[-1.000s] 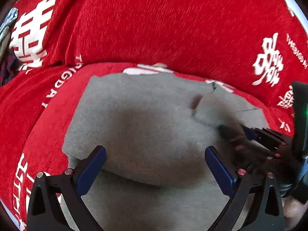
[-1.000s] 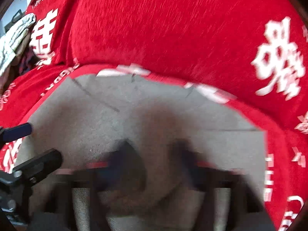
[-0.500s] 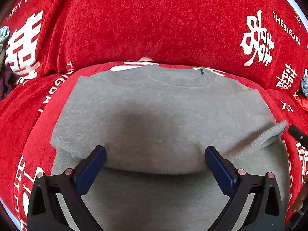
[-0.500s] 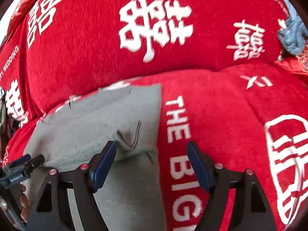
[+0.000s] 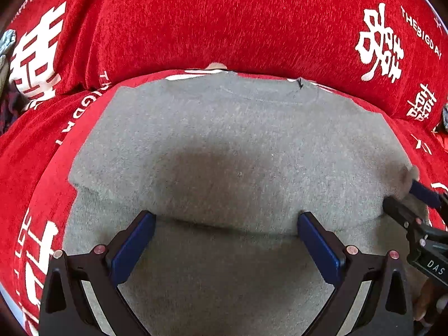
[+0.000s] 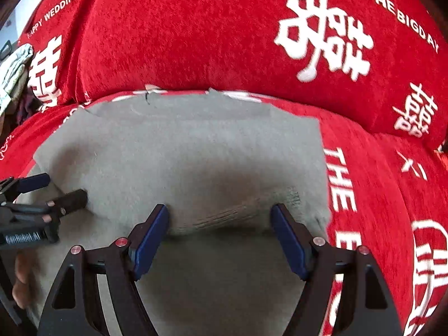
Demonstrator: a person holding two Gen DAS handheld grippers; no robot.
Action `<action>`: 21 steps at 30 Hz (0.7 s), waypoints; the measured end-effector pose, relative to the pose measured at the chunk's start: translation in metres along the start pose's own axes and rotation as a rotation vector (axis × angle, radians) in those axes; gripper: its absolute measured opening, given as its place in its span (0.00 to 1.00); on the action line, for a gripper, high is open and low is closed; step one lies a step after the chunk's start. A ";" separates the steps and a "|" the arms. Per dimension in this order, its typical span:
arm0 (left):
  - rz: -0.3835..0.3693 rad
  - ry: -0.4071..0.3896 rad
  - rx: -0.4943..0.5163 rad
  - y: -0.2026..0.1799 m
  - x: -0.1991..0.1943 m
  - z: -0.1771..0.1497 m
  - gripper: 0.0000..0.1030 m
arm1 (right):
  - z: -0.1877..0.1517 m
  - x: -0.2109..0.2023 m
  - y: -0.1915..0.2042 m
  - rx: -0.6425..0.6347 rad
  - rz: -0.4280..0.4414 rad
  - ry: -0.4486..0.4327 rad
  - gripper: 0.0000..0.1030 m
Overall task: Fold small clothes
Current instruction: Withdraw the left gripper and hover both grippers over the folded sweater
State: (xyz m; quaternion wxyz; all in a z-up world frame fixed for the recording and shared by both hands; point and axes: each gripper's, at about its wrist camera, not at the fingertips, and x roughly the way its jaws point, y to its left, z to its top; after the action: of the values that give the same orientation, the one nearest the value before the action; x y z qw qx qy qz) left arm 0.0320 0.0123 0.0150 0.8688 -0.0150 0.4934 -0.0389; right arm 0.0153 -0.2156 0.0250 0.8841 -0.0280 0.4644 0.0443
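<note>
Now | grey garment flat | both hand-held grippers gaping | ribbed cuff visible only from right wrist

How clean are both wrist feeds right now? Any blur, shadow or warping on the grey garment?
Left wrist view: sharp, a dark shadow mid grey garment, fisheye bowing the red cover at the rim. Right wrist view: softer; garment slightly smeared, the left hand-held gripper at the edge blurred, a similar shadow near the fold.
</note>
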 end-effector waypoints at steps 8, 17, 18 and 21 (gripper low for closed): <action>0.033 -0.019 0.080 -0.025 -0.018 -0.032 1.00 | -0.031 -0.025 0.005 0.082 0.064 0.028 0.77; 0.017 0.027 0.109 -0.023 -0.062 -0.097 1.00 | -0.097 -0.065 0.037 -0.064 0.004 -0.016 0.79; 0.018 0.026 0.118 -0.025 -0.068 -0.107 1.00 | -0.109 -0.073 0.039 -0.076 0.006 -0.013 0.80; 0.001 0.037 0.106 -0.022 -0.080 -0.132 1.00 | -0.135 -0.090 0.043 -0.090 0.008 0.004 0.82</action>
State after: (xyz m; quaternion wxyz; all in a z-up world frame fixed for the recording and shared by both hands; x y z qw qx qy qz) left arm -0.1236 -0.0012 0.0174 0.8591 0.0320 0.5067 -0.0648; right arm -0.1507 -0.1901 0.0216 0.8809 -0.0660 0.4636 0.0687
